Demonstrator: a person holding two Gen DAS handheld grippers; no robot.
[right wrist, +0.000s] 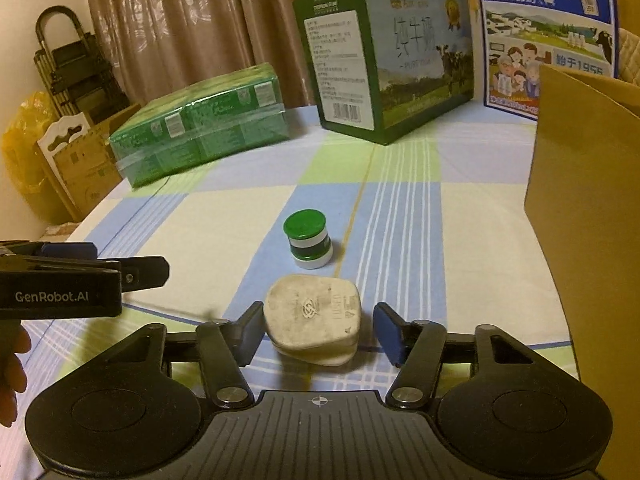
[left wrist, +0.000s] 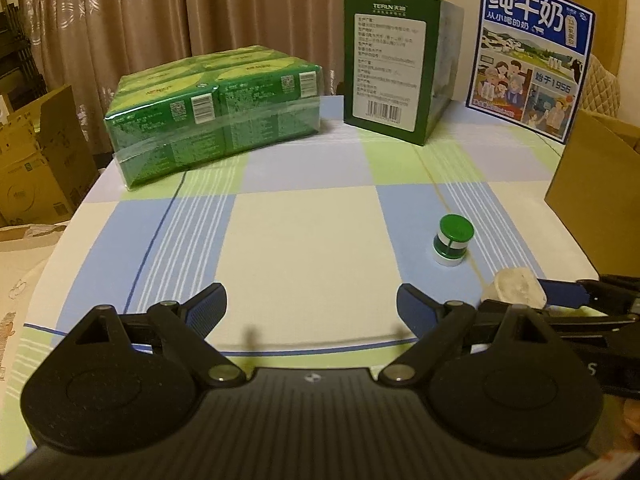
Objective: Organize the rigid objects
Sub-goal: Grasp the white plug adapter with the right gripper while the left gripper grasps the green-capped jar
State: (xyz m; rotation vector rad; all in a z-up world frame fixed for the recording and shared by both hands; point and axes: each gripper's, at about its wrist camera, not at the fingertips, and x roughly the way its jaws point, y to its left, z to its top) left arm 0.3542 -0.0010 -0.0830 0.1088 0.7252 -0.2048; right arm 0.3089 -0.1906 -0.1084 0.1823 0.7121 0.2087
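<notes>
Blue carton (left wrist: 532, 56), far right corner of the surface: we read "纯牛奶" in large white characters, "从小喝的奶" beneath, and "始于1955" on a banner lower down.
Green carton (left wrist: 394, 64), far edge: we read "TERUN" with "天润" at the top of its end face; the white panel's small print and barcode digits are too fine for us.
Same carton's long side (right wrist: 424, 60): we make out "纯牛奶", faint.
Left hand-held gripper (right wrist: 60, 292): we read "GenRobot.AI" in white on its black body.
Green shrink-wrapped pack (left wrist: 212, 116), far left: QR codes and barcodes only; we cannot read its text.
White plug (right wrist: 314, 318): embossed marks, illegible to us.
</notes>
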